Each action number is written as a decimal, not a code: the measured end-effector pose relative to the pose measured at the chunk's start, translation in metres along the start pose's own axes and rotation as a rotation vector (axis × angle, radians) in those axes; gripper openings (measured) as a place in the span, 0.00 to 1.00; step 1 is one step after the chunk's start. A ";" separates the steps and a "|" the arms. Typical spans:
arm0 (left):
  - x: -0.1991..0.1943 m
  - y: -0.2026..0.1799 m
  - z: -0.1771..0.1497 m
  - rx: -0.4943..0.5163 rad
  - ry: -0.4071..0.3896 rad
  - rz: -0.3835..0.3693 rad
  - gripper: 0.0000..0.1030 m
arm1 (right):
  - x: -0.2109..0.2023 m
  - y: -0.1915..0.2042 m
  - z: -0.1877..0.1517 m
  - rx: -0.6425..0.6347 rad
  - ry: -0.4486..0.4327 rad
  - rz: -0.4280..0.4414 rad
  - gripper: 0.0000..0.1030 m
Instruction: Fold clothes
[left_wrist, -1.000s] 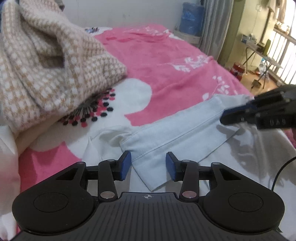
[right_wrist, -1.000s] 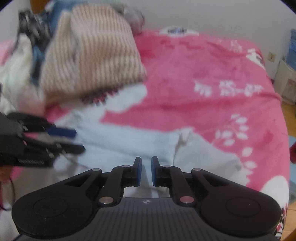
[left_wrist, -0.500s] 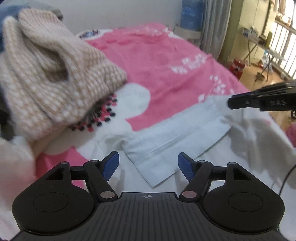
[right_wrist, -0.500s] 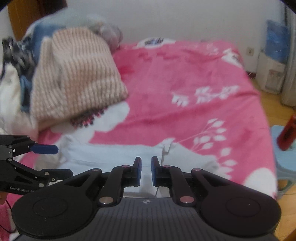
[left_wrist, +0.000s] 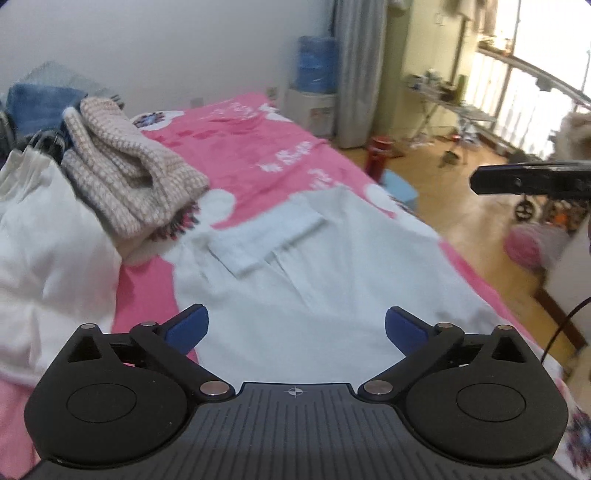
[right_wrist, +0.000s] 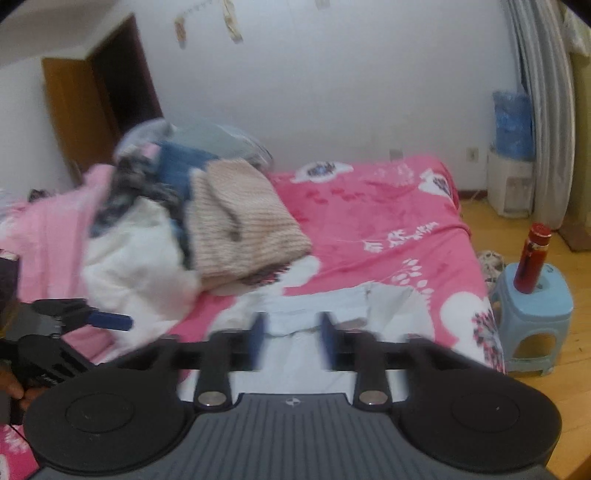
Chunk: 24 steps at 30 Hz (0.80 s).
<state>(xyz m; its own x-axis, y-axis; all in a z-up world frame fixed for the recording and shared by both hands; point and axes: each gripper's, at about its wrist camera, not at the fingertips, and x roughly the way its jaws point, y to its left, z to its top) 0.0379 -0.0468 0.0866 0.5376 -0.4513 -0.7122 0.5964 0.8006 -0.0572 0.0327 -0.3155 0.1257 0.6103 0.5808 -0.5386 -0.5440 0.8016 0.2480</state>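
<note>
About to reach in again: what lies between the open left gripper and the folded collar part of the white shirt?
In the left wrist view, only the white shirt's own flat cloth lies between the left gripper and the folded part; nothing else.

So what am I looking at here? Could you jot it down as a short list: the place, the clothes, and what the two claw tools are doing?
place: bedroom, bed with pink floral cover
garment being folded: pale blue shirt lying spread on the bed, collar flat
waiting pile: beige knit sweater on heaped clothes beside the shirt
left gripper: jaws wide open after opening, nothing between them, above the shirt
right gripper: jaws apart after opening, nothing held
beside bed: red bottle on blue stool
</note>
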 end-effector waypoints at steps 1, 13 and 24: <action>-0.007 -0.005 -0.011 -0.005 0.011 -0.012 1.00 | -0.015 0.010 -0.011 -0.002 -0.008 -0.004 0.58; 0.014 -0.027 -0.100 -0.111 0.110 0.011 1.00 | -0.012 0.057 -0.116 0.051 0.092 -0.179 0.94; 0.039 -0.028 -0.133 -0.159 0.315 0.145 1.00 | -0.003 0.052 -0.154 0.156 0.167 -0.217 1.00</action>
<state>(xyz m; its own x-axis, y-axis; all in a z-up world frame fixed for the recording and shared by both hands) -0.0369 -0.0349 -0.0328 0.3858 -0.2053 -0.8995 0.4141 0.9097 -0.0301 -0.0861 -0.2979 0.0162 0.5924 0.3731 -0.7140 -0.3086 0.9238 0.2267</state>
